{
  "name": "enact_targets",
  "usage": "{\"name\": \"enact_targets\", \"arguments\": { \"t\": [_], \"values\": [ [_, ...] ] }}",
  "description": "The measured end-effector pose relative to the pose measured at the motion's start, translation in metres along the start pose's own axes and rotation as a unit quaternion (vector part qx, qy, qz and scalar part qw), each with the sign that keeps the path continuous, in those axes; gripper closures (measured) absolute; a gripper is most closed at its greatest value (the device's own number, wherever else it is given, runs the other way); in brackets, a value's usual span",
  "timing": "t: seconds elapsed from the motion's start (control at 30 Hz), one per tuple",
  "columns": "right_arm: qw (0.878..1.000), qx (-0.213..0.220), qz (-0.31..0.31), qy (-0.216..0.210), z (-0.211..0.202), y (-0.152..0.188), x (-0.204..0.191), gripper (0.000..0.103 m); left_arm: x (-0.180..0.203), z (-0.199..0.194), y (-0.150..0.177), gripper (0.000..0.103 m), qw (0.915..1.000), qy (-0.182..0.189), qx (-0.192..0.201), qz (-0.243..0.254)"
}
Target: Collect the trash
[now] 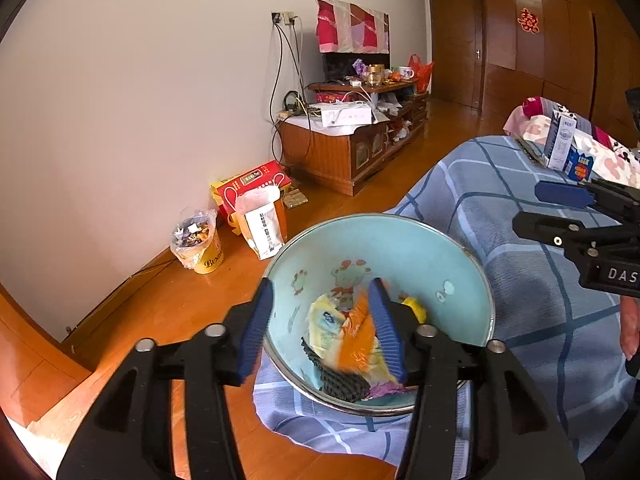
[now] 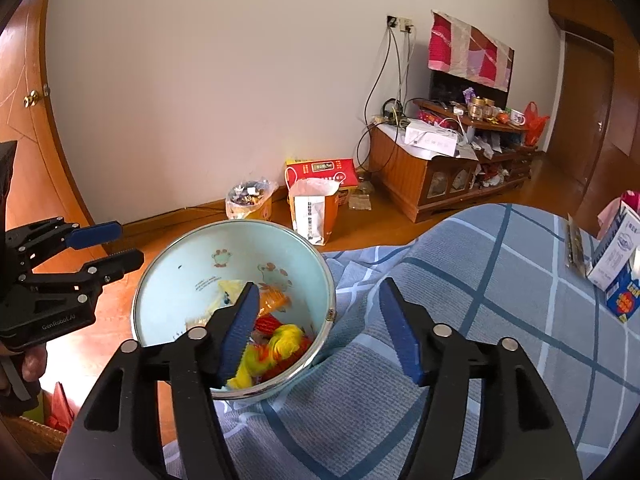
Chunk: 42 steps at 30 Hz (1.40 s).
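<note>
A light blue enamel basin (image 1: 400, 240) with cartoon prints sits at the edge of a bed with a blue checked sheet (image 1: 520, 240). It holds trash: orange and yellow wrappers (image 1: 352, 340), a black net piece and a yellow-red tangle (image 2: 284, 340). My left gripper (image 1: 320, 320) is open and hovers over the basin's near rim, its right finger above the wrappers. My right gripper (image 2: 320, 328) is open, with its left finger over the basin (image 2: 180, 272) and its right finger over the sheet. Each gripper also shows in the other's view, the right one (image 1: 560, 212) and the left one (image 2: 108, 244).
On the wooden floor by the wall stand a yellow bin lined with a full plastic bag (image 1: 200, 244), a paper bag (image 1: 264, 224) and a red box (image 1: 252, 184). A cluttered TV cabinet (image 1: 352, 140) is beyond. A milk carton (image 2: 616, 256) lies on the bed.
</note>
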State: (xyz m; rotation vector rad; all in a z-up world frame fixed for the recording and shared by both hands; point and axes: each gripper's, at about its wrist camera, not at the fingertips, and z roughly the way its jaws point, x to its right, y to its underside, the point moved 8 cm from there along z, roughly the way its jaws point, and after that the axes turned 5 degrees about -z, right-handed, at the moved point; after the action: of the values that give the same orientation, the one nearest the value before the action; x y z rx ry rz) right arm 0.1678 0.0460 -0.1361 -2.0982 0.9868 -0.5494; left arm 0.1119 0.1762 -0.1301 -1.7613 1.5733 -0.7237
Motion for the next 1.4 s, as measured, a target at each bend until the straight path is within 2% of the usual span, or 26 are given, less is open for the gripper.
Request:
{"name": "enact_targets", "arguments": {
  "t": [0.23, 0.4, 0.5, 0.73, 1.4],
  "values": [
    [0.999, 0.029, 0.019, 0.021, -0.036, 0.002, 0.011, 0.035, 0.0, -0.024, -0.016, 0.029, 0.999, 0.003, 0.042, -0.017],
    [0.998, 0.049, 0.023, 0.034, -0.058, -0.001, 0.016, 0.034, 0.004, -0.039, -0.024, 0.027, 0.998, 0.007, 0.059, -0.019],
    [0.997, 0.062, 0.025, 0.041, -0.07, -0.004, 0.017, 0.034, 0.005, -0.045, -0.025, 0.021, 0.9976, 0.004, 0.067, -0.019],
    [0.996, 0.073, 0.027, 0.047, -0.084, -0.007, 0.019, 0.034, 0.004, -0.051, -0.029, 0.021, 0.9971, 0.006, 0.073, -0.019],
    [0.995, 0.077, 0.032, 0.048, -0.087, -0.006, 0.019, 0.033, 0.003, -0.051, -0.03, 0.02, 0.9971, -0.001, 0.073, -0.018]
  ]
}}
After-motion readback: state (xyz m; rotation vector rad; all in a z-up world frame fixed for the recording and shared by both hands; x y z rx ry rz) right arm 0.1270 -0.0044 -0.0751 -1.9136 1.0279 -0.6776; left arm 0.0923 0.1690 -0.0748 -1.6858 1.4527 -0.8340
